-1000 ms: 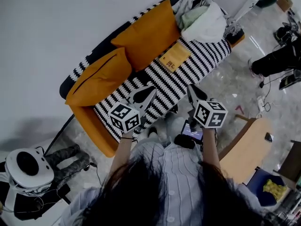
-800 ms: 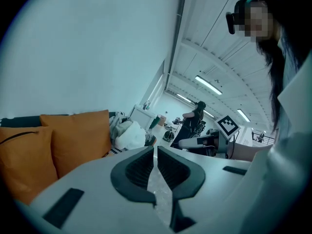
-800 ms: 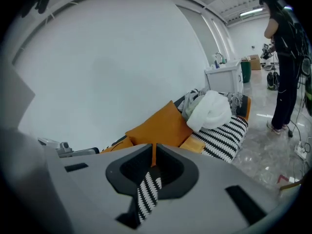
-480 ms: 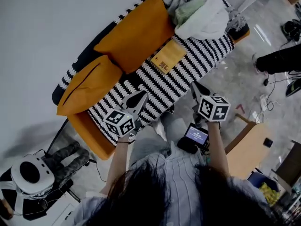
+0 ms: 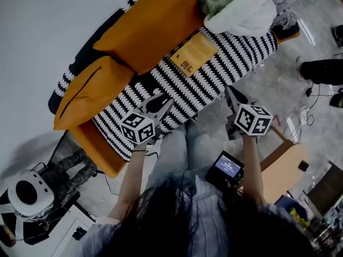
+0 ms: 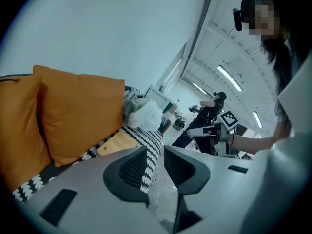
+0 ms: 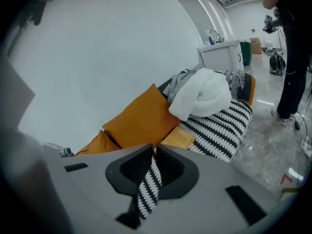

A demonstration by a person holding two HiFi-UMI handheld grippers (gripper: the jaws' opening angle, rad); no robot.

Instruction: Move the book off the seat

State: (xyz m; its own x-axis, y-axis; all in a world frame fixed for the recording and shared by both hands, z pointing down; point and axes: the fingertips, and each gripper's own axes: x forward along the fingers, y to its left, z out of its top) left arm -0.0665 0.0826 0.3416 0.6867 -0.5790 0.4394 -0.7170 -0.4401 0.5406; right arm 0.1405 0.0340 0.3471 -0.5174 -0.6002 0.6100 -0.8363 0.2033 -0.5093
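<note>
A yellow book (image 5: 194, 54) lies flat on the black-and-white striped sofa seat (image 5: 236, 63), in front of the larger orange cushion (image 5: 147, 28). My left gripper (image 5: 158, 103) hovers over the seat's front edge, left of and short of the book. Its jaws are opening and nothing is between them (image 6: 155, 150). The book (image 6: 117, 143) shows beyond them. My right gripper (image 5: 231, 93) hangs over the floor just off the sofa front, shut and empty (image 7: 153, 150). From there the book (image 7: 178, 138) lies ahead, slightly right.
A heap of white and green clothes (image 5: 241, 7) fills the sofa's right end. A second orange cushion (image 5: 88, 90) leans at the left end. A wooden table (image 5: 281, 170) and a small screen device (image 5: 228, 167) stand right of me. Another person's leg (image 5: 321, 71) is on the floor.
The view has drawn nearer the sofa, with both grippers carried toward its front edge. The left jaws have parted a little. The right jaws stay together.
</note>
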